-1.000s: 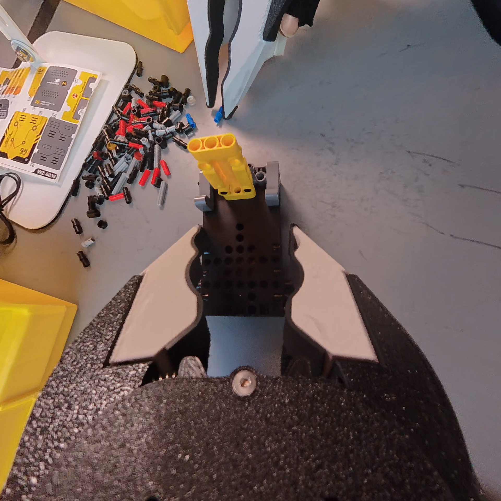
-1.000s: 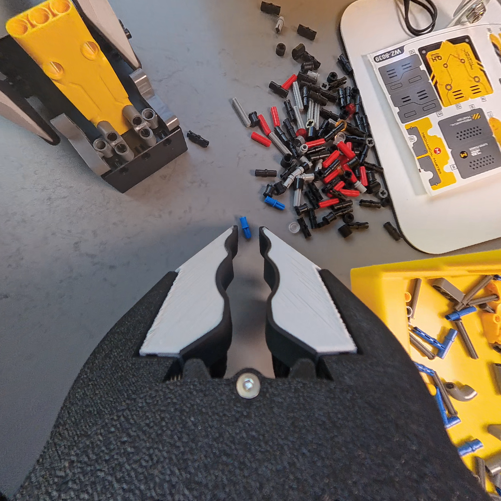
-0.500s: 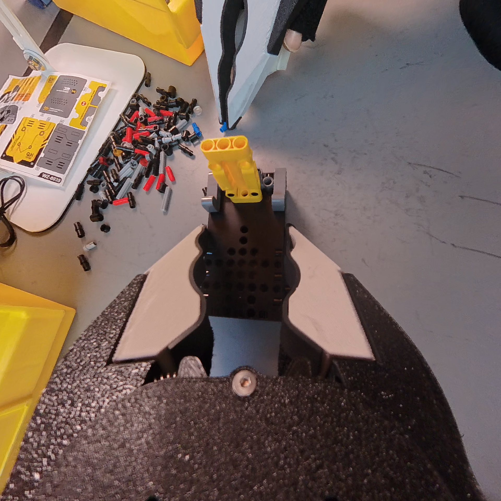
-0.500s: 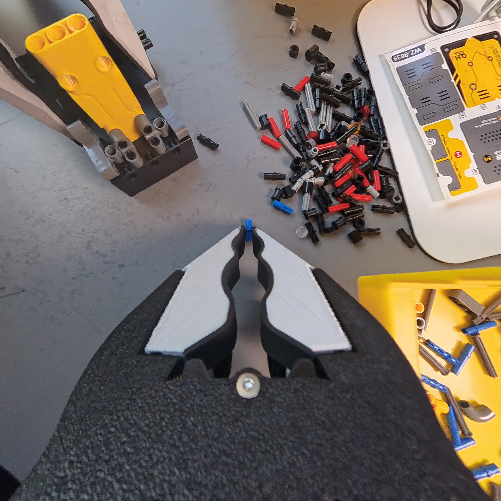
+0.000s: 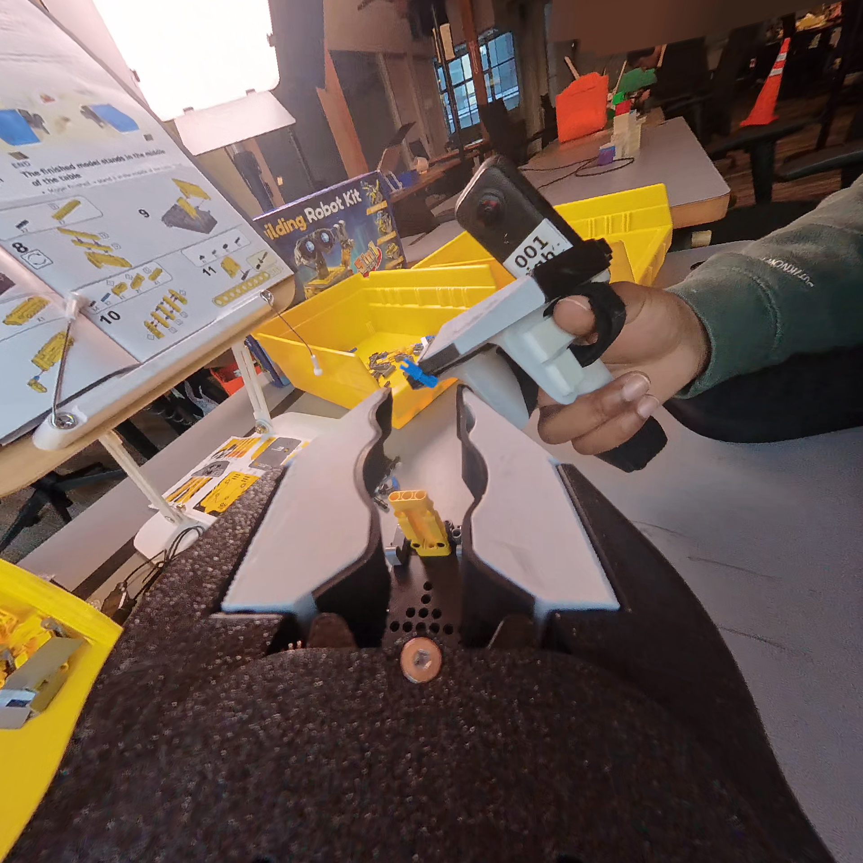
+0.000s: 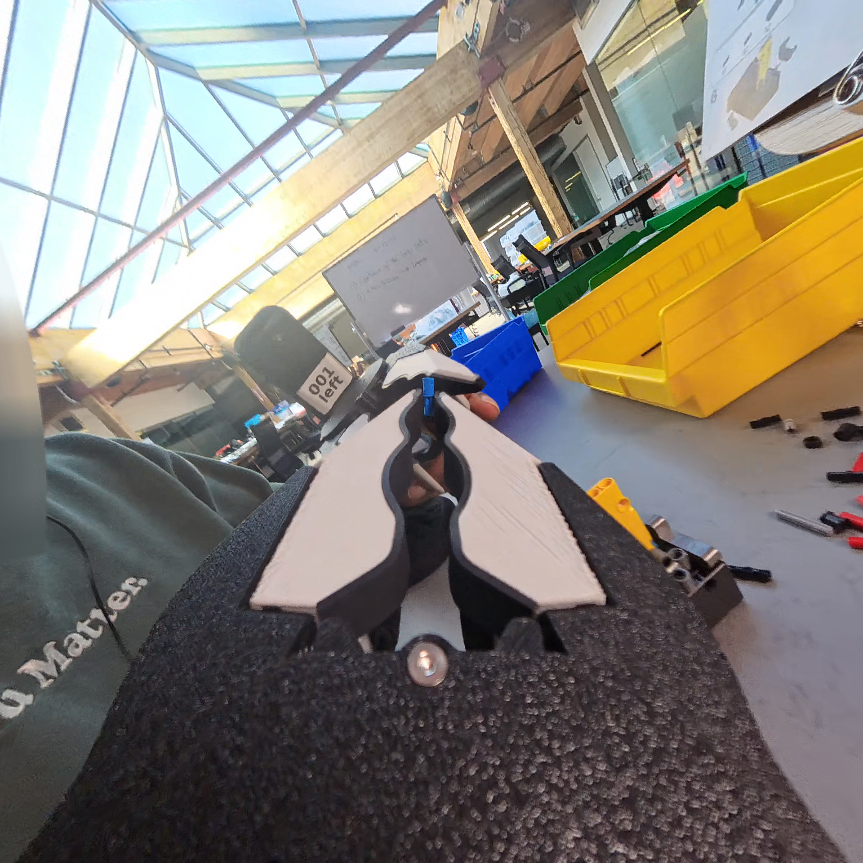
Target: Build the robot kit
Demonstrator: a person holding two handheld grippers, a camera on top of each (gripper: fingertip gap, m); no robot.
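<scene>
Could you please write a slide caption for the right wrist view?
Right gripper pinches a blue pin upright, raised above the grey table.

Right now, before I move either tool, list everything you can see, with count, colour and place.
pin: one, blue, pinched at right tongs' tips
block assembly: one, black base with yellow beam, on table, seen between left tongs' fingers
loose pins: many, black and red, scattered on table
bins: several, yellow, behind assembly
instruction sheet: one, white, on stand
kit box: one, blue, behind bins
left tongs: open, empty
right tongs: shut
</scene>
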